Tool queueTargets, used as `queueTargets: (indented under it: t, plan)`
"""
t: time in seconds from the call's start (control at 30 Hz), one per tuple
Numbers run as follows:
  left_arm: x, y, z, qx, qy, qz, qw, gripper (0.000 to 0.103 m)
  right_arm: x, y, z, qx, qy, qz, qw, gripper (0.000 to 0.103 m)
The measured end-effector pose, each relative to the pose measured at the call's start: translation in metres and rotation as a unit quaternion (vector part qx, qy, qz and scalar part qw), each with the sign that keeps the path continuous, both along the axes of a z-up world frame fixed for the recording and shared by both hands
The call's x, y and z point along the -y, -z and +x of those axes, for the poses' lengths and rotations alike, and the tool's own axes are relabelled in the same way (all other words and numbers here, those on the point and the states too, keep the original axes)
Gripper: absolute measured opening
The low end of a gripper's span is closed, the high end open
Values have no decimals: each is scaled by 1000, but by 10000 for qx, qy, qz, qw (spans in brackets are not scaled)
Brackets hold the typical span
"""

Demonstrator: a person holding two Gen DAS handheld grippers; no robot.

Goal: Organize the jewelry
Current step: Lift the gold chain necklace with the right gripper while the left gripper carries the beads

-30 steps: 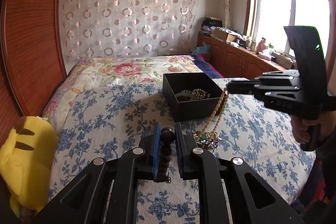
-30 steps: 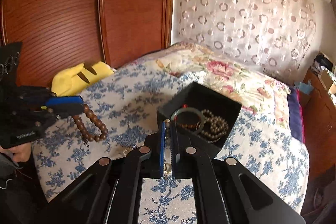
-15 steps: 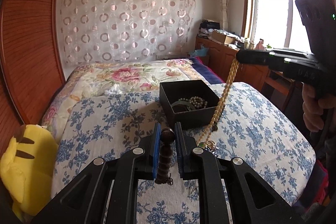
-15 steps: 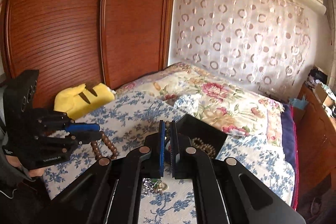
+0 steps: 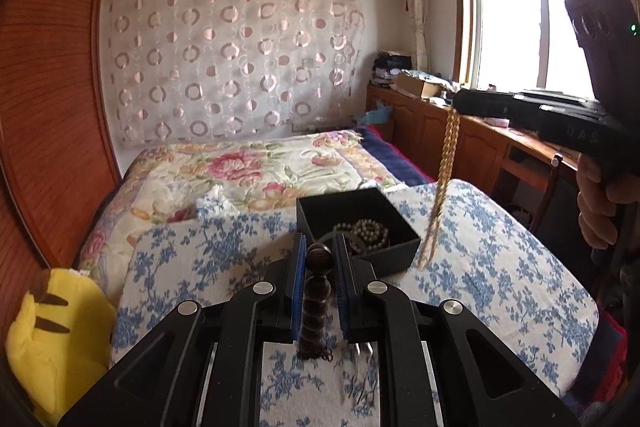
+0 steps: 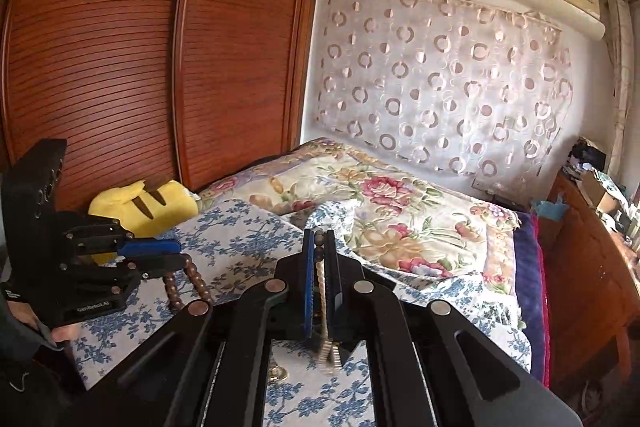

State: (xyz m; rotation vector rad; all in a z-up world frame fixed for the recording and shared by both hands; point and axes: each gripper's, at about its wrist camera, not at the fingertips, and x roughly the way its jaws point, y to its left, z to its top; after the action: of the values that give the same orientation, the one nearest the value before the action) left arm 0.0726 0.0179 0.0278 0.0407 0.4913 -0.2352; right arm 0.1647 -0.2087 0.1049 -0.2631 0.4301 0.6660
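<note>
Left gripper (image 5: 319, 257) pinches a dark wooden bead bracelet (image 5: 316, 303), which hangs between its pads above the blue-floral bedspread (image 5: 200, 259). Right gripper (image 6: 319, 247) is clamped on a gold bead necklace (image 5: 444, 179) dangling beside the black jewelry box (image 5: 384, 263). White lettering on the left gripper's body reads "GenRobot.AI" (image 6: 93, 307).

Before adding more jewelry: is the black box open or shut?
Open: the black box has no lid on, and a pearl necklace shows inside.
</note>
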Motion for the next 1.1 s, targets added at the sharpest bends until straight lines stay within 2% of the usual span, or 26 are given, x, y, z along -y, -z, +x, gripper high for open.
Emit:
queueTargets:
  t: [0.43,0.8,0.97,1.1]
  plan:
    - [20,-15,40,74,241,-22,9997,12,4,-16,36,80,8,133,9999,5]
    - [31,-21,78,7,451,-33,9990,12,7,-8,71,-118,-7,277,9995,5]
    - [33,-16,94,-69,454,-40,9989,12,12,-13,80,-95,-73,405,9991,5]
    - [35,-3,109,-242,442,-6,9987,12,13,3,92,-292,-139,386,9987,5]
